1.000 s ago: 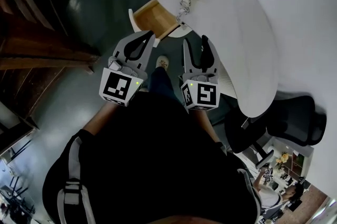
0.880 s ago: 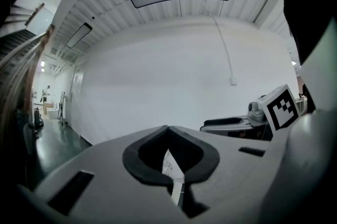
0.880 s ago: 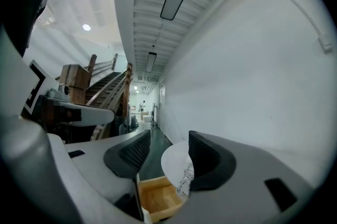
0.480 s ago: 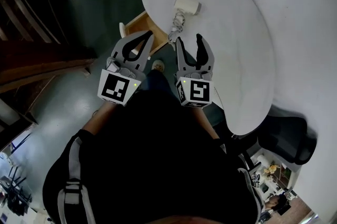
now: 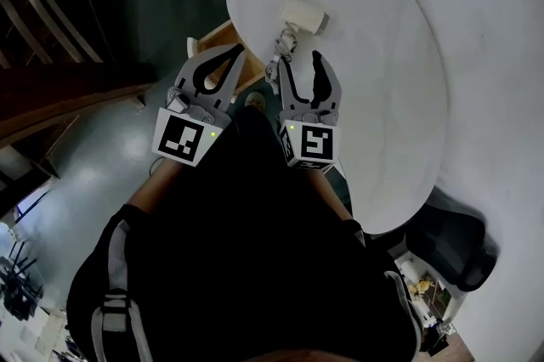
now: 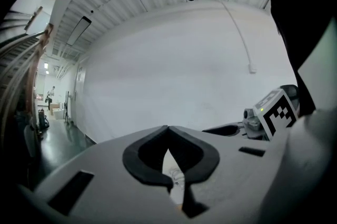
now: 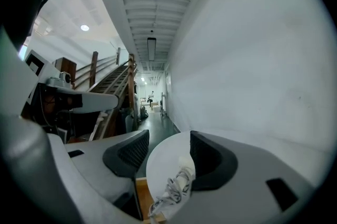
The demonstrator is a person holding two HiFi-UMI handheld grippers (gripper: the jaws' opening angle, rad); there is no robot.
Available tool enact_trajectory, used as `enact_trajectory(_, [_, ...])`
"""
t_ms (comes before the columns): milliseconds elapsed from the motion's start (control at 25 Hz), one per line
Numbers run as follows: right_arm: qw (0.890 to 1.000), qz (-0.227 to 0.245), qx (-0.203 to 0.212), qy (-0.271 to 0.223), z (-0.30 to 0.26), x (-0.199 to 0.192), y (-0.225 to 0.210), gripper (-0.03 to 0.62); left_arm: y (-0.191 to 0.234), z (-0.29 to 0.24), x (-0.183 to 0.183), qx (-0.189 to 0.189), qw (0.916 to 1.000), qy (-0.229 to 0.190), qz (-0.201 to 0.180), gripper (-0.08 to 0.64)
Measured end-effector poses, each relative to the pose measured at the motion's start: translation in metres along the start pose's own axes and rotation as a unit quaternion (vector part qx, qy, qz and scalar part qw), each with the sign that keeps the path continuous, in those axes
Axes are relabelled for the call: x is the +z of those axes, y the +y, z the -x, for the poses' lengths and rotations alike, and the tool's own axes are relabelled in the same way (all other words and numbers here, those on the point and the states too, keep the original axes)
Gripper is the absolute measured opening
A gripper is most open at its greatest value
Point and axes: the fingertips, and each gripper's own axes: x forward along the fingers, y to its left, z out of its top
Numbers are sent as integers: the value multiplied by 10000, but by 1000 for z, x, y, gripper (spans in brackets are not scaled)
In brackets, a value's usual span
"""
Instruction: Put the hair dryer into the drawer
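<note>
So closest to the camera is the person's dark top, with both grippers held out in front over the floor (image 5: 93, 165). The left gripper (image 5: 240, 54) has its fingers (image 6: 143, 159) pressed together at the tips with nothing caught in them. The right gripper (image 5: 301, 61) has its fingers (image 7: 213, 165) spread apart, not pinching anything either. A shoe (image 5: 253, 101) peeks out just below them. Next out is the wooden drawer (image 5: 215, 38), pulled open under the edge of the round white tabletop (image 5: 382, 97), right by the left gripper's tips. The hair dryer (image 5: 303, 14) isn't in it. It's lying on the tabletop a bit past the right gripper, and its bunched-up cord (image 5: 283, 42) trails back toward the edge near the drawer. A dark chair (image 5: 455, 237) sits off to the right.
</note>
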Motion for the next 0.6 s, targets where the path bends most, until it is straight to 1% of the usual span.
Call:
enact_trajectory(120, [9999, -66, 38, 133, -5, -12, -4, 247, -2, -7, -6, -36, 10000, 91, 7, 8])
enact_trajectory(240, [9996, -131, 29, 259, -11, -21, -4, 252, -4, -14, -12, -161, 9996, 215, 104, 8])
enact_trajectory(360, [9993, -161, -58, 328, -16, -26, -6, 253, -6, -24, -14, -315, 9992, 206, 115, 8])
enact_trajectory(600, [9980, -199, -234, 549, -25, -47, -8, 258, -3, -37, -31, -588, 9975, 363, 151, 8])
